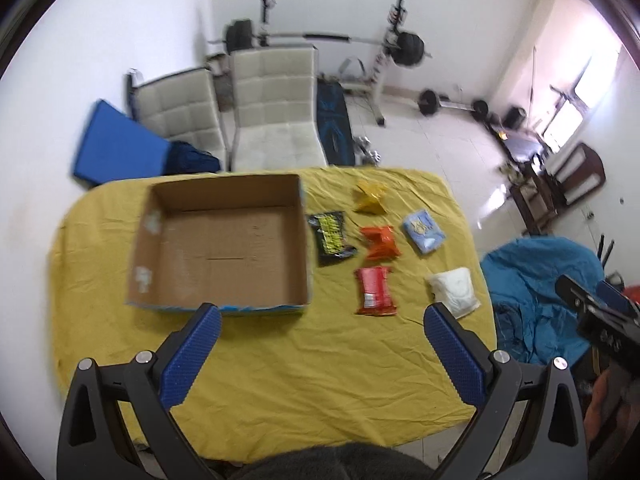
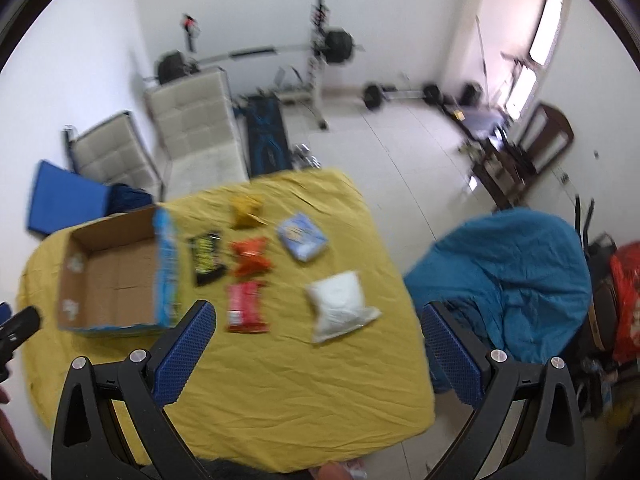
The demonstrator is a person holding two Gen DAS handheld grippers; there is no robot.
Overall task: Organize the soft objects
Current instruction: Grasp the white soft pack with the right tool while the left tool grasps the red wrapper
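Six soft packets lie on the yellow tablecloth (image 1: 280,360) to the right of the open cardboard box (image 1: 224,240), which holds nothing: a black packet (image 1: 331,237) just beside the box wall, a yellow packet (image 1: 370,197) at the far side, an orange packet (image 1: 380,243), a red packet (image 1: 375,291), a light blue packet (image 1: 423,232) and a white pouch (image 1: 454,291) nearest the right edge. The left gripper (image 1: 322,354) is spread wide above the near part of the cloth and holds nothing; the right gripper (image 2: 320,354) is likewise spread wide and unloaded, with the white pouch (image 2: 340,306) ahead of it. All six items appear light, limp and compressible; the film wrappers are probably slick and will buckle if pinched at a corner. A grasp across the middle of the body, or along a crimped end seal, seems most secure. The white pouch looks loosely filled, so its contents may shift and sag once lifted. Blur limits finer detail.
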